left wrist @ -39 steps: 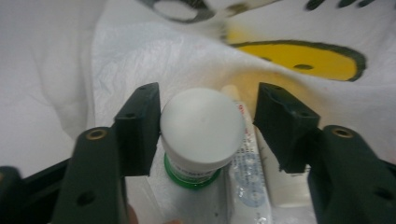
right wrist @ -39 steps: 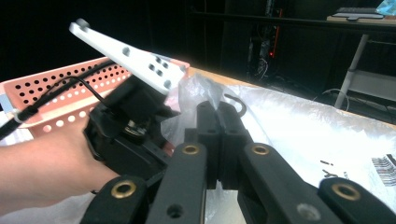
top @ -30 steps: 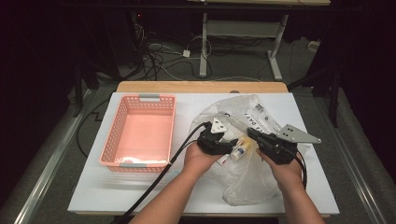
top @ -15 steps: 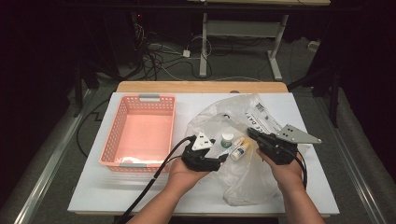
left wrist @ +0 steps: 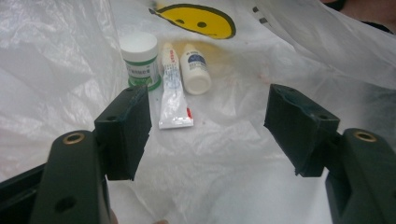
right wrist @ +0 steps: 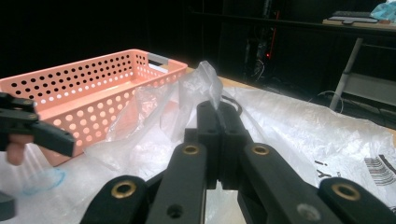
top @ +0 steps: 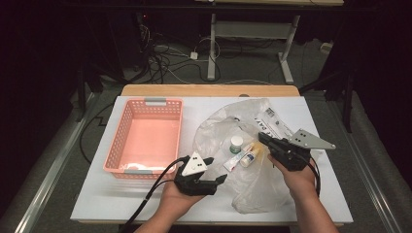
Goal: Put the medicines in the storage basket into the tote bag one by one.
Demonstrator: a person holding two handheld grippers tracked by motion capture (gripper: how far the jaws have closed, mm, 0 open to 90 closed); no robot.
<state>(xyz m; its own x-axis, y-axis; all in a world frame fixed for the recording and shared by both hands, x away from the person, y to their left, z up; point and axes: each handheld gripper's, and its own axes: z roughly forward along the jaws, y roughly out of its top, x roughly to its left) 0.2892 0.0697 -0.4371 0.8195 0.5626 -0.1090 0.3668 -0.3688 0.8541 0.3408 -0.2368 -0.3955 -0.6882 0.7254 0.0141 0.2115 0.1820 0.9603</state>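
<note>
- Left claw point(top: 217, 171) is spread wide with nothing in it; right claw point(top: 263, 138) is pinched on the crinkly clear plastic bag point(top: 252, 182).
- Three items lie on the bag: one green-labelled white jar point(left wrist: 139, 59), one white squeeze tube point(left wrist: 172, 88), one small white bottle point(left wrist: 194, 68).
- One perforated pink plastic basket point(top: 145, 141) sits left on the white table point(top: 107, 206).

A white rectangular table point(top: 145, 204) carries an empty pink perforated plastic basket point(top: 145, 138) at left and a crumpled translucent plastic bag point(top: 257, 184) at right.

Plastic bag point(top: 252, 160) sprawls over the tabletop's point(top: 97, 204) right half; pink basket point(top: 145, 138) blocks the left. Bare tabletop along the near-left corner offers passage.
</note>
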